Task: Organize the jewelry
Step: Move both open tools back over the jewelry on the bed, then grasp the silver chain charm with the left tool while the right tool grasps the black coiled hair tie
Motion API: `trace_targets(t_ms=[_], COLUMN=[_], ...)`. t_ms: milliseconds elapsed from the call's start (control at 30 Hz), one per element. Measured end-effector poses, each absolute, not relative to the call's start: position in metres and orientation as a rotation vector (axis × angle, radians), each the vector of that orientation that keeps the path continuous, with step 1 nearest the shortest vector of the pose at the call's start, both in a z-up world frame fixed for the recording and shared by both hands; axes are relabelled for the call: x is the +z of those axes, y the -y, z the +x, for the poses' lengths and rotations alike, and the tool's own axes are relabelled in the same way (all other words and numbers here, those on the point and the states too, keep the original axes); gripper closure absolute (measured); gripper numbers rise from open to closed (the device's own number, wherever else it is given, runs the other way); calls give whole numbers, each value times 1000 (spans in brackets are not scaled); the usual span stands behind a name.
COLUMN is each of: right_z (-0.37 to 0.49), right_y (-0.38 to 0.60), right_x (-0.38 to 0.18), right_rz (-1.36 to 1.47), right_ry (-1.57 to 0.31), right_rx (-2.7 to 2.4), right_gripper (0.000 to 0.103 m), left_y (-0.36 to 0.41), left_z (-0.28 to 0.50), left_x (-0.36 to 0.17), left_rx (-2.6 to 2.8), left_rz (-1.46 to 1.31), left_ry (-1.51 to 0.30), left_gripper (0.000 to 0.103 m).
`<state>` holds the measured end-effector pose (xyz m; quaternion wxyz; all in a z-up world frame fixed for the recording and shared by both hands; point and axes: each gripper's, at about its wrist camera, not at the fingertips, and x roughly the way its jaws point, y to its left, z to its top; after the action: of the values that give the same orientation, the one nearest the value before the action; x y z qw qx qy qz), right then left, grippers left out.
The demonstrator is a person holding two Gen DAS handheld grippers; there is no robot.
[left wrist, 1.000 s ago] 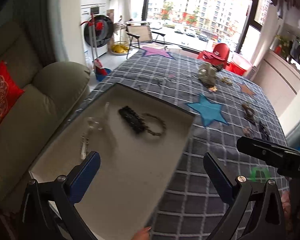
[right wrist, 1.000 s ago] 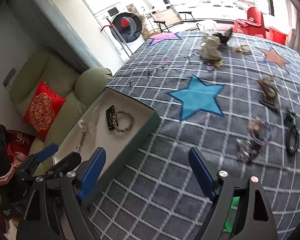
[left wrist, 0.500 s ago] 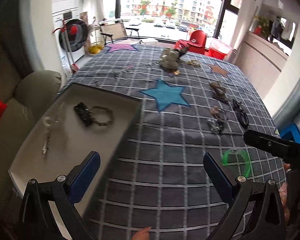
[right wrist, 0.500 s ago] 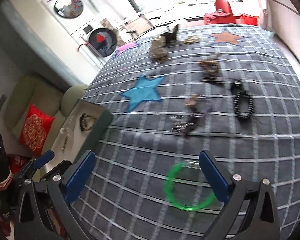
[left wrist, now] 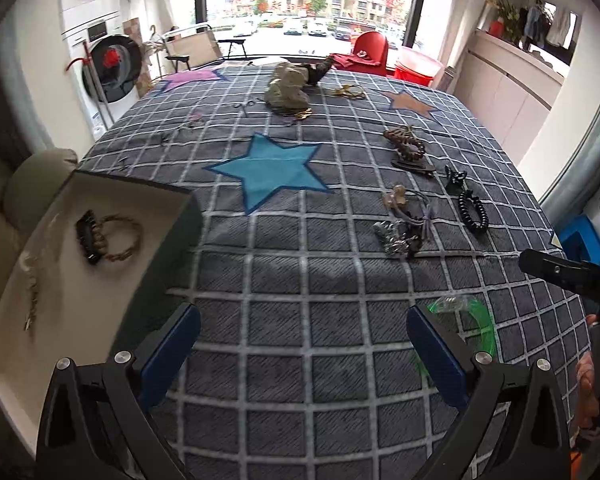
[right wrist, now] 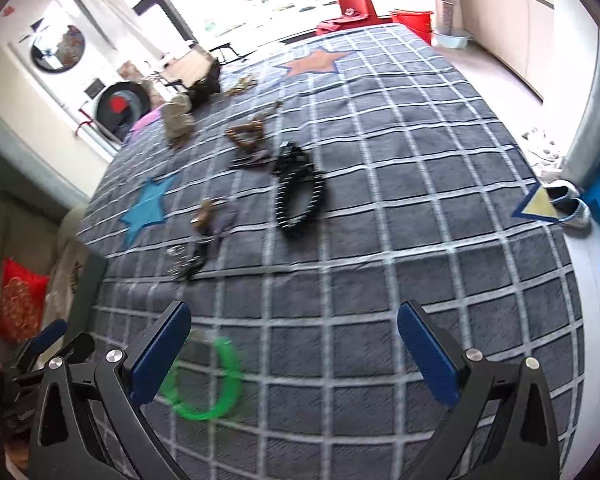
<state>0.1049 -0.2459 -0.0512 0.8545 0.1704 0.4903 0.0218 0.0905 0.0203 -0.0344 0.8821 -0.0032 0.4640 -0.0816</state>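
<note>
Beside the right hand-held gripper (right wrist: pixel 294 338), green bangle (right wrist: pixel 204 378) lies.

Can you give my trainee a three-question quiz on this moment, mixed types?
1. True or false: the green bangle is already in the tray.
2. Which lies nearest the right tool? A green bangle, B blue star patch, C black coil bracelet.
3. Fill in: both the left tool and the right tool hold ____.

Key: 1 false, it lies on the checked cloth. 2 A. 3 nothing; both are open.
</note>
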Motion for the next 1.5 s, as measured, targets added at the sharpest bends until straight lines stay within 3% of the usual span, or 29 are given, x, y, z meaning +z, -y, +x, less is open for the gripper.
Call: trace_targets(t_ms=[267, 333, 633, 733, 767, 900, 967, 1133, 1233, 1300, 1333, 1400, 1433, 1500], right_z=[133, 141, 169, 177, 179, 183, 184, 186, 185, 185, 185, 185, 185, 184], right_y=[243, 240, 229, 223, 222, 215, 215, 216, 216, 215, 214, 213, 213, 214], right_x=[-61, -64, -73, -76, -77, -79, -78, -77, -76, -75, -74, -73, -73, -73], right_rz=[273, 249, 144, 100, 81, 6, 2, 0, -1, -2, -2, 1, 5, 12], right_ry=[-1050, -1053, -1048, -1042, -1036, -1011, -999, -984, -975, -973, -973, -971, -972, -970], right_rx=[13, 7, -34, -44, -49, -66, -62, -61, -59, -55, -53, -50, -49, -49], right_gripper=[0, 0, 1, 5, 6, 13, 16, 23, 30, 40, 43, 56, 58, 66], left_y=[1, 5, 9, 14, 16, 26, 32, 40, 43, 43, 43, 42, 42, 41], left_z=[117, 124, 153, 163, 166, 172, 175, 181, 182, 182, 182, 181, 181, 180], left_x=[-44, -47, -59, -63, -65, -70, -72, -72, -72, -72, -72, -72, -73, -73], left_rx=[-218, -229, -272, -301, -310, -330, -345, -351, -352, -357, -364, -370, -375, -381], left_rz=[-5, 0, -40, -59, -64, -55, -54, -51, -42, -47, -53, -58, -60, -70], left_ry=[-969, -972, -1003, -1024, -1033, -1040, -1048, -1045, -1046, -1046, -1052, -1051, -1054, -1055], left_gripper=[0, 11, 18, 31, 31, 32, 40, 40, 57, 64, 74, 76, 86, 86])
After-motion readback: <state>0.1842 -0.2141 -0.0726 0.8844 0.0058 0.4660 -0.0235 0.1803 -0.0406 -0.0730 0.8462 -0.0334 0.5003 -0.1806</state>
